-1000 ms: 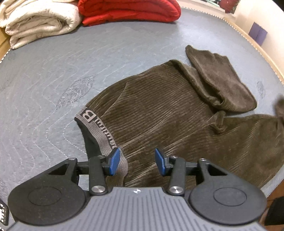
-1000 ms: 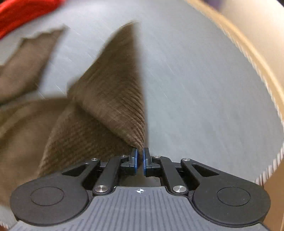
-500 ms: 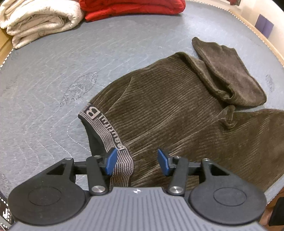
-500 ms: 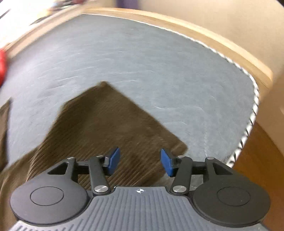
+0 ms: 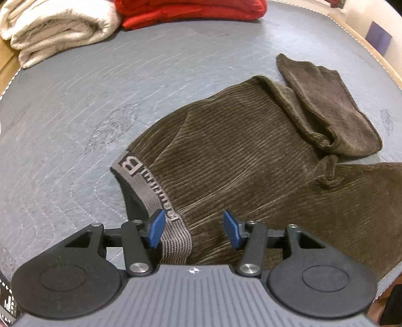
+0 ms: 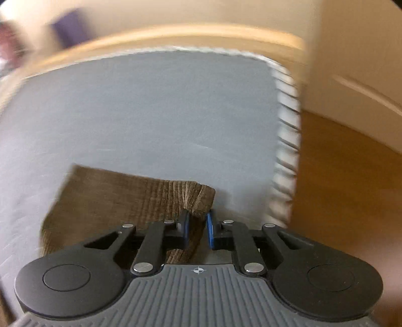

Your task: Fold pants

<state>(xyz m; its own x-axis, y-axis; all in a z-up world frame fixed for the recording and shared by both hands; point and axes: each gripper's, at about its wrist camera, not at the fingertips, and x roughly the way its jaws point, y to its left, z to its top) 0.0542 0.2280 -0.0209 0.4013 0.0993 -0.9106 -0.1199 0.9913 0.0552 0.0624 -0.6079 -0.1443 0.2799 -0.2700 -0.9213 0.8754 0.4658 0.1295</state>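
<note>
Brown corduroy pants (image 5: 251, 161) lie spread on the grey quilted mat (image 5: 75, 113), with a grey lettered waistband (image 5: 148, 186) at the left and one leg (image 5: 326, 105) folded back at the far right. My left gripper (image 5: 194, 227) is open, hovering just above the waistband end. In the blurred right wrist view, my right gripper (image 6: 197, 226) is shut on the corner of the other pant leg's hem (image 6: 125, 198), near the mat's right edge.
A folded cream blanket (image 5: 55, 27) and a folded red garment (image 5: 191, 10) lie at the far edge of the mat. The mat's stitched right edge (image 6: 286, 151) and the wooden table rim (image 6: 339, 188) lie beside my right gripper.
My right gripper let go of the lifted pant leg, swung right and closed on the hem corner. My left gripper edged a little nearer the waistband and stayed open.
</note>
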